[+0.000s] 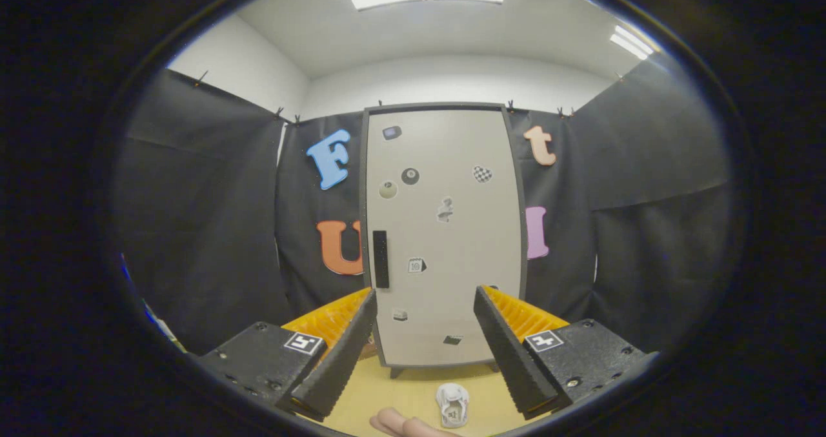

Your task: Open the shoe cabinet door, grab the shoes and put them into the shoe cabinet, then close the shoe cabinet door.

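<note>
While door stays shut: step one, opening the shoe cabinet [445, 230], not yet begun.
Gripper view: gripper [426, 346] open, empty, aimed level at the door; handle [381, 259] beyond left finger, next to reach. Shoe [452, 405] on the worktop [400, 392] between the fingers; fingertips of a hand [403, 424] beside it.

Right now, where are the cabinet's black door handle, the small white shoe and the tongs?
Black vertical door handle [381, 259]: gripper view, mid-bar.
Small white shoe [452, 403]: gripper view, upper, on the floor.
Tongs [419, 346]: gripper view, open gap midway between the tips.
</note>
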{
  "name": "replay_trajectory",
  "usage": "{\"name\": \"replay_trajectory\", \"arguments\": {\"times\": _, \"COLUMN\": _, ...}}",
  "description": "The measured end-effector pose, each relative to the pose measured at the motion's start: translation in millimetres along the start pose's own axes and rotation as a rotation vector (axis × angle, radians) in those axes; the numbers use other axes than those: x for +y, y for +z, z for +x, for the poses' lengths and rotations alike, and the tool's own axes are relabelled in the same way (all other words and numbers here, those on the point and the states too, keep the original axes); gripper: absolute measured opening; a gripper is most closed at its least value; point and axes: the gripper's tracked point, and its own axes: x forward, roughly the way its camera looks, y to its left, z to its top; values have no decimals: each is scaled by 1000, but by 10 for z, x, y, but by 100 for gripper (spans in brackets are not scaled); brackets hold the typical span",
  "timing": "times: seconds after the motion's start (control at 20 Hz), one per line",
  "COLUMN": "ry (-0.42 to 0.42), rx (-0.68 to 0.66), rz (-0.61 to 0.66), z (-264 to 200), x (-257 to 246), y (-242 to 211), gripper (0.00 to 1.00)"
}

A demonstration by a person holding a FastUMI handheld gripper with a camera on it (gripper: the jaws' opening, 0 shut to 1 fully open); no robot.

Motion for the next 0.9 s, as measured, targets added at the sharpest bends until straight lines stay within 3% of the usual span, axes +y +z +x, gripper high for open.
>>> {"name": "replay_trajectory", "arguments": {"times": 0.55, "ry": 45, "rx": -25, "rz": -14, "z": 1595, "x": 294, "y": -22, "gripper": 99}}
{"name": "replay_trajectory", "arguments": {"times": 0.9, "ry": 145, "rx": 3, "rz": -71, "z": 2336, "x": 672, "y": -142, "gripper": 99}}
